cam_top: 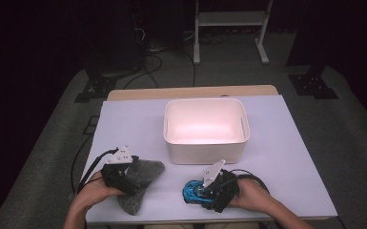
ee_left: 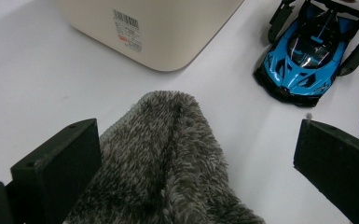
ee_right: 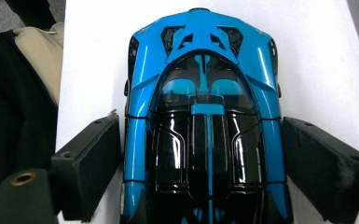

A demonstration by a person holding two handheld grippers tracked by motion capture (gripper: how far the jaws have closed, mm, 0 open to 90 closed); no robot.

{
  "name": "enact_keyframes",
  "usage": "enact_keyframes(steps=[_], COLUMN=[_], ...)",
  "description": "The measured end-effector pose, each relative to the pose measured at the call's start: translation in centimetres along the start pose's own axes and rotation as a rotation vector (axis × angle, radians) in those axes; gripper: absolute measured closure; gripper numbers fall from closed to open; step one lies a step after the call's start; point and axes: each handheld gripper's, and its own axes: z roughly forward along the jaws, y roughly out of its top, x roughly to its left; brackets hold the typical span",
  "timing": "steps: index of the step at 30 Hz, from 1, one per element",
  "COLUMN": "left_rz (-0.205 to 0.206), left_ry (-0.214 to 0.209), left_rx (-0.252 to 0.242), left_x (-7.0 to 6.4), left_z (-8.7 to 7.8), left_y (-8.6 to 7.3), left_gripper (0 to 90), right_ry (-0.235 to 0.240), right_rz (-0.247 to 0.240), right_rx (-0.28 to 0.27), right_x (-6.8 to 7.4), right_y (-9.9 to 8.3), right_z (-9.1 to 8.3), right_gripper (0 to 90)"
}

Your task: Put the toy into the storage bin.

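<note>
Your left gripper (cam_top: 124, 175) sits over the grey cloth (cam_top: 140, 183) near the front edge of the table (cam_top: 286, 157). In the left gripper view its jaws stand wide apart. The cloth (ee_left: 168, 163) rises between them from the bottom of the frame, close against the left jaw and well apart from the right jaw. Nothing is clamped. Beyond the jaw tips stands the bin (ee_left: 154, 28), a label on its wall. Ahead and past the right jaw sits the car (ee_left: 307, 56), with the black jaws of your other gripper on either side of it.

Your right gripper (cam_top: 208, 191) is at the car (cam_top: 193, 191), in front of the bin (cam_top: 205, 152). In the right gripper view the car (ee_right: 205, 116) lies lengthwise between the jaws, extending past the tips. The left jaw lies against the car's side. The right jaw lies just beside the other side, and whether it touches cannot be told. The jaws bracket the car; a firm grip cannot be confirmed. The car rests on the table (ee_right: 98, 46), close to its edge, which runs beyond the left jaw.

The cloth and the car lie near each other, not touching.
</note>
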Motion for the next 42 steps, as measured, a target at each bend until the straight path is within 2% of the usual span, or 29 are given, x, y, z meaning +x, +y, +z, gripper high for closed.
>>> enact_keyframes(steps=[5,11,14,23,30,42], left_rz=[-0.004,0.0,-0.001,0.001,0.004,0.002], left_ry=[0.004,0.005,0.005,0.011,0.012,0.014], left_rx=[-0.007,-0.005,-0.007,-0.004,-0.002,-0.009], left_x=[0.1,0.1,0.1,0.2,0.2,0.2], left_z=[-0.1,-0.2,-0.2,-0.2,-0.3,-0.4], left_y=[-0.1,-0.1,-0.1,-0.1,-0.1,-0.1], left_gripper=[0.2,0.2,0.2,0.3,0.3,0.2], right_ry=[0.029,0.063,0.066,0.052,0.059,0.103], right_rz=[-0.046,-0.101,-0.104,-0.076,-0.073,-0.054], right_rx=[0.045,0.096,0.11,0.026,0.027,-0.001], right_x=[-0.5,-1.0,-1.0,-0.9,-0.9,-1.1], right_y=[0.6,1.1,1.3,0.3,0.3,0.6], right_z=[-0.3,-0.4,-0.3,-0.5,-0.6,-1.1], right_gripper=[23.9,24.6,24.6,25.0,25.1,25.2])
